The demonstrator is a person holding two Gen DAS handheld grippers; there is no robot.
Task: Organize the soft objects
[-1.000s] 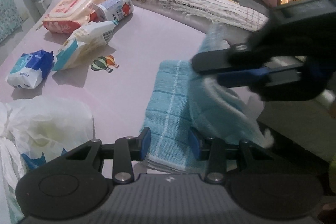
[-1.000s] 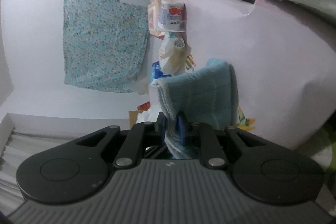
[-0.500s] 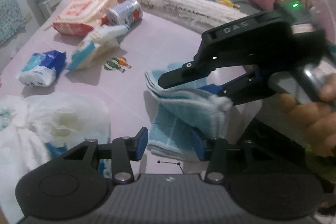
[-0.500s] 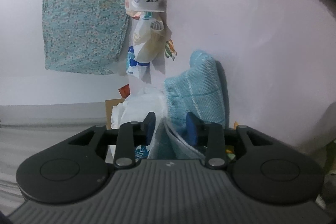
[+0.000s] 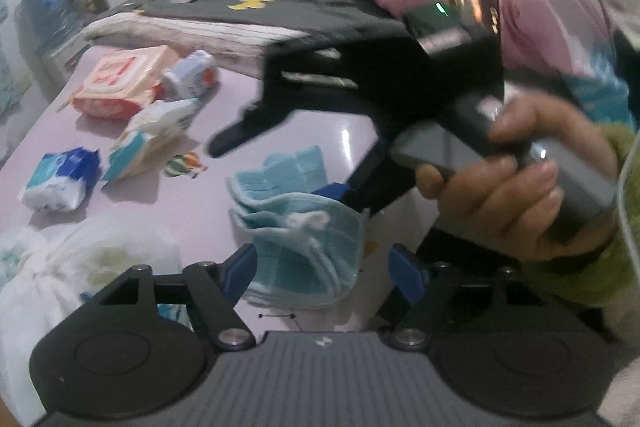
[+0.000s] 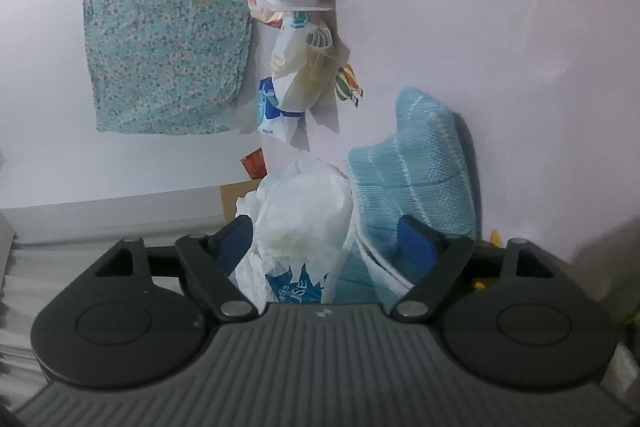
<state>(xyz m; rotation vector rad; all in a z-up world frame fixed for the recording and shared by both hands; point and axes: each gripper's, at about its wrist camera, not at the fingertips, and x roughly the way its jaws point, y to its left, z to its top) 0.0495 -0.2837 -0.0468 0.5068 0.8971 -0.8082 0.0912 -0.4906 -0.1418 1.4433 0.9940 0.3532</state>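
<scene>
Only left view shows hand, blurrily.

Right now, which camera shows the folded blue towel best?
The left wrist view: the towel lies whole on the pink table, its stacked layers visible between the open left fingers. The right wrist view shows it side-on, partly hidden behind a right finger.

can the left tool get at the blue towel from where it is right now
Probably yes. The left tool is open, and the folded blue towel lies right between its fingers on the pink table, with nothing blocking it.
</scene>
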